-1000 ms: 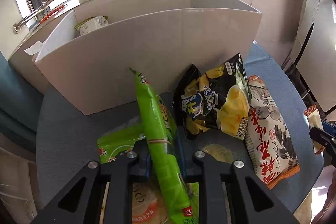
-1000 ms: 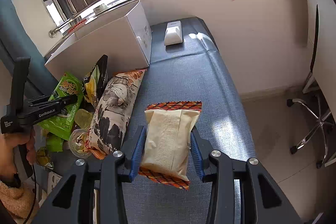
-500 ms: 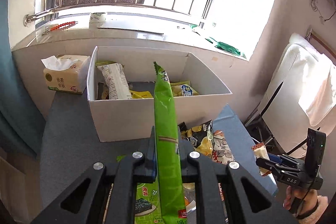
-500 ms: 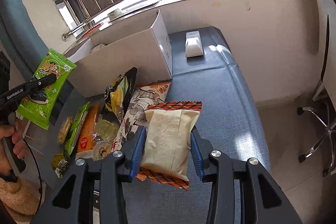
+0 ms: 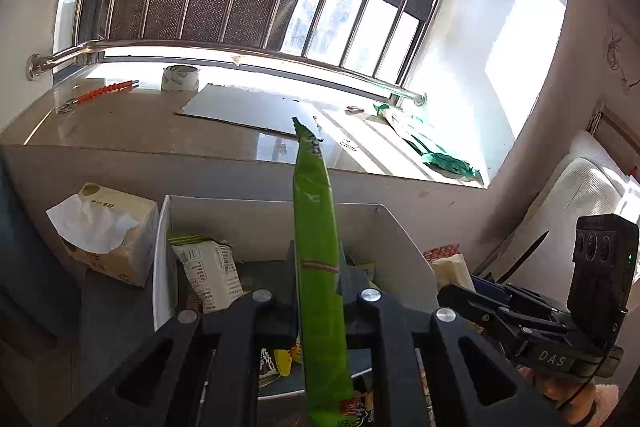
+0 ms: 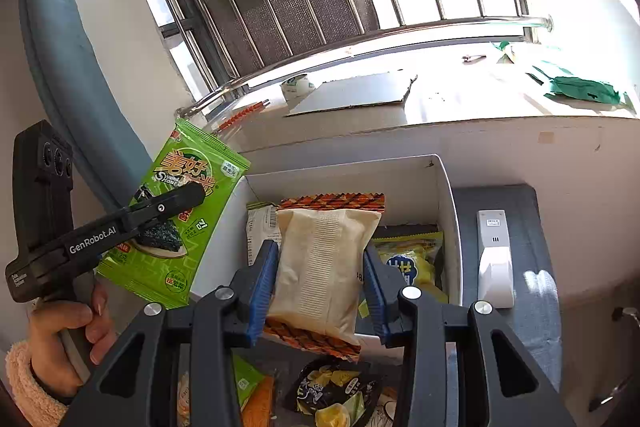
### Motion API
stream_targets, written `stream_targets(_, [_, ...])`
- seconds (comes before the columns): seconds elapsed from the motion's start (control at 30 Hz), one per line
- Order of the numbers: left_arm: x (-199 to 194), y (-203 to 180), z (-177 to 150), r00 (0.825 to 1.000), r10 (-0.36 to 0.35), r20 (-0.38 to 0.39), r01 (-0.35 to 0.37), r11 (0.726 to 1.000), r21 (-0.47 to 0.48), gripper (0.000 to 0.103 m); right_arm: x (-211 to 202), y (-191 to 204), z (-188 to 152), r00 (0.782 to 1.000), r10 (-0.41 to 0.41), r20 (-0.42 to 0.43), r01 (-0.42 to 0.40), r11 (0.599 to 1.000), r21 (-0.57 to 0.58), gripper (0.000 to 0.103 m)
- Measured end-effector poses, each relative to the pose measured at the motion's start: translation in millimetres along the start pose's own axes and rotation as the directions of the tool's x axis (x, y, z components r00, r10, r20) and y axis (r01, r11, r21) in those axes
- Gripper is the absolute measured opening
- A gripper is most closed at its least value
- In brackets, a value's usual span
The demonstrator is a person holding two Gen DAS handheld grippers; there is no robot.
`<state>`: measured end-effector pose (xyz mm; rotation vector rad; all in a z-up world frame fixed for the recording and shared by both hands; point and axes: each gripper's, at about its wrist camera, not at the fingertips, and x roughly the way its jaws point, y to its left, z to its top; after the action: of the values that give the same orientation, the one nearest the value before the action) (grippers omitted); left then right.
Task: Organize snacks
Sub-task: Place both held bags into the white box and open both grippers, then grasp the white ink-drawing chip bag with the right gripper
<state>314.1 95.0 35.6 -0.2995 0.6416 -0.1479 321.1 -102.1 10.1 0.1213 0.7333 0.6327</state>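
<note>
Both grippers have risen from the bench to above the white box (image 6: pixel 446 195), the left gripper (image 5: pixel 320 291) clenched tight on the green packet (image 5: pixel 316 247), the right gripper (image 6: pixel 322 267) grasping the beige packet (image 6: pixel 324 259) between narrow-set jaws.

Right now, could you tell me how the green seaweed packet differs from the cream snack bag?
The green seaweed packet is flat and thin, edge-on in the left view; the cream snack bag is puffy and thick. The packet is bright green with printed artwork; the bag is plain cream with orange zigzag ends. The left gripper holds the packet, the right gripper the bag. Both are held above the white box.
</note>
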Motion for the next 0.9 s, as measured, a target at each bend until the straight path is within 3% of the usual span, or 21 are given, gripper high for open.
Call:
stream_targets(0.17, [36, -3, 16, 0.999, 0.035, -0.028, -0.035, 0.999, 0.009, 0.017, 39, -9, 25, 0.998, -0.025, -0.052, 0.026, 0.999, 0.019, 0.047])
stream_targets(0.2, [41, -2, 18, 0.998, 0.048, -0.046, -0.048, 0.999, 0.011, 0.033, 43, -10, 28, 0.998, -0.031, -0.061, 0.032, 0.999, 0.019, 0.058])
stream_targets(0.23, [47, -1, 17, 0.995, 0.065, -0.074, -0.064, 0.998, 0.014, 0.068, 47, -11, 30, 0.997, -0.032, -0.070, 0.034, 0.999, 0.027, 0.070])
stream_targets(0.27, [51, -1, 17, 0.991, 0.091, -0.097, -0.090, 0.996, 0.017, 0.088, 48, -15, 31, 0.997, -0.029, -0.073, 0.032, 0.999, 0.044, 0.099])
stream_targets(0.3, [50, 3, 16, 0.989, 0.119, -0.089, -0.118, 0.993, 0.017, 0.103, 45, -19, 31, 0.998, -0.024, -0.053, 0.028, 0.997, 0.065, 0.103])
stream_targets(0.53, [24, 8, -6, 0.988, 0.132, -0.075, -0.126, 0.989, 0.078, 0.103, 17, -33, 20, 1.000, -0.004, -0.012, 0.005, 0.993, 0.122, 0.103])
stream_targets(0.9, [-47, 9, -51, 0.991, 0.131, -0.034, -0.126, 0.985, 0.116, 0.103, -45, -10, -31, 1.000, 0.024, 0.019, -0.025, 1.000, 0.012, 0.103])
